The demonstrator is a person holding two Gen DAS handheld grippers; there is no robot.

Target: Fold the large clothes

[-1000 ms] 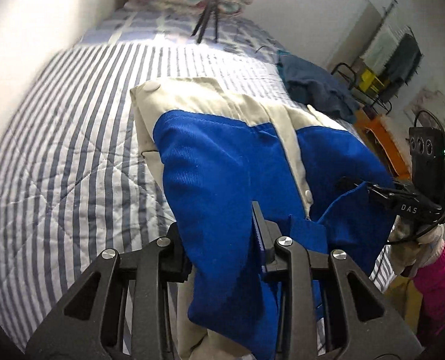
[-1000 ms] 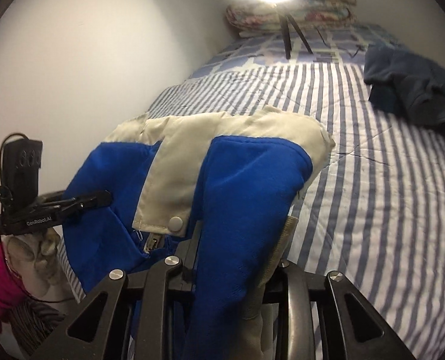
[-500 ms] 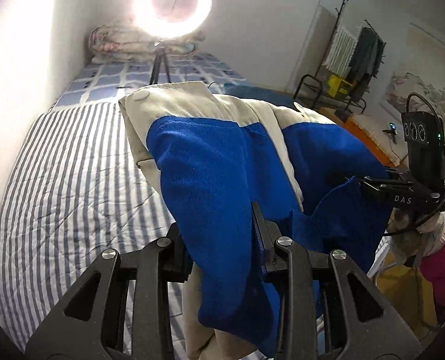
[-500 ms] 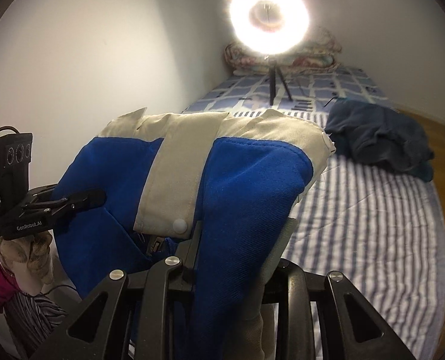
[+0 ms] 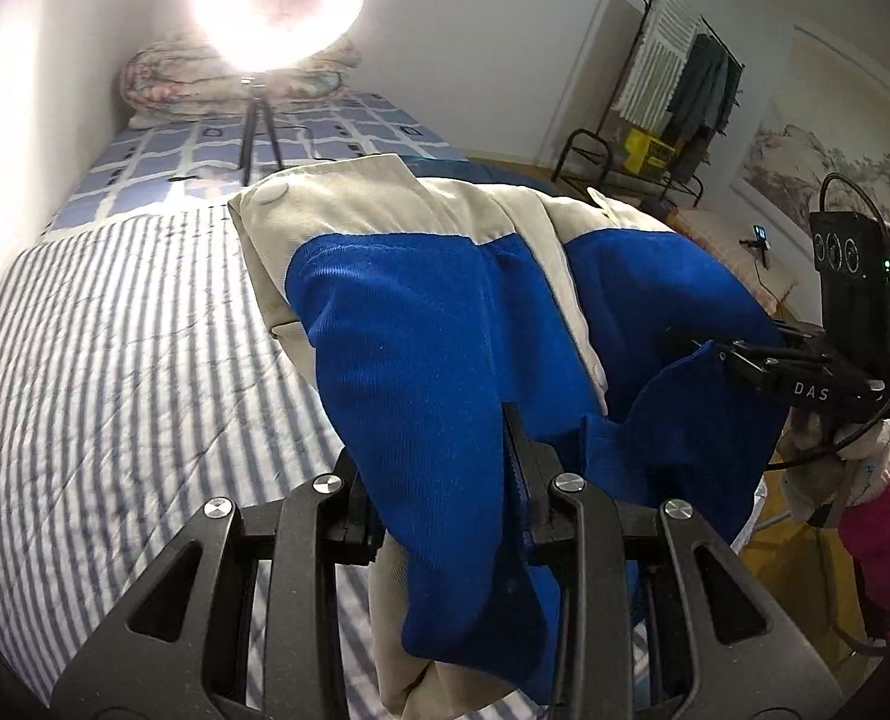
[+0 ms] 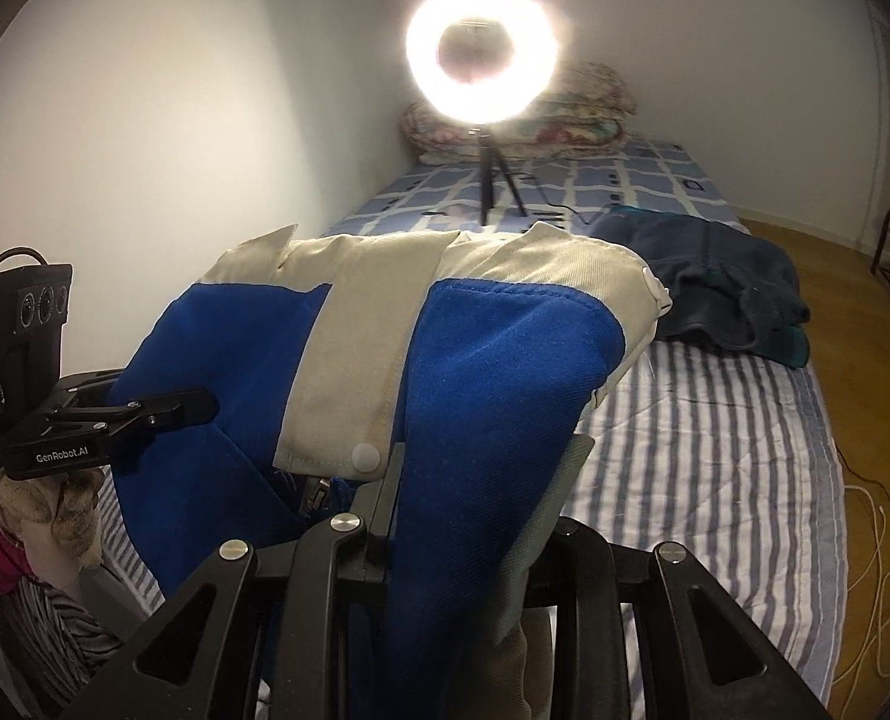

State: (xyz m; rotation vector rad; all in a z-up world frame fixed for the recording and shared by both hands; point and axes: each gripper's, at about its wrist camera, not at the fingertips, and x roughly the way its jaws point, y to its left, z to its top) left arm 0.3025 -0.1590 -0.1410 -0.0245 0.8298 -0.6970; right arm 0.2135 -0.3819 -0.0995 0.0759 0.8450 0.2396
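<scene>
Blue corduroy with cream panels makes up the jacket (image 5: 420,360), which hangs lifted above the striped bed (image 5: 114,372), stretched between the two grippers. The left gripper (image 5: 445,480) has its fingers (image 5: 520,450) closed partway on a thick fold of the blue cloth, the fabric bunched between them and spilling down over the black frame. The right gripper (image 6: 475,492) grips another fold of the same jacket in the same manner, its fingers (image 6: 387,492) pressed into blue cloth with a grey-lined edge beside them.

Seen from the left wrist, the right gripper (image 5: 763,360) pinches the far blue edge of the jacket, with a gloved hand (image 5: 835,462) and a pink sleeve (image 5: 889,540) under it. Seen from the right wrist, the left gripper (image 6: 162,408) meets the jacket's blue edge at the opposite side, held by a gloved hand (image 6: 54,510).

The cream collar band of the jacket arches across the top, a round snap (image 5: 270,195) showing at its corner, and a second snap (image 6: 365,455) sits on the cream placket.

Beyond the jacket, farther up the bed, a ring light (image 6: 484,45) glares on a small tripod (image 6: 496,180). Behind the light lies a folded floral quilt (image 6: 589,114). To one side of the jacket on the bed rests a dark blue garment (image 6: 727,288). Off the bed, past the jacket, a clothes rack (image 5: 679,96) stands by the wall.
</scene>
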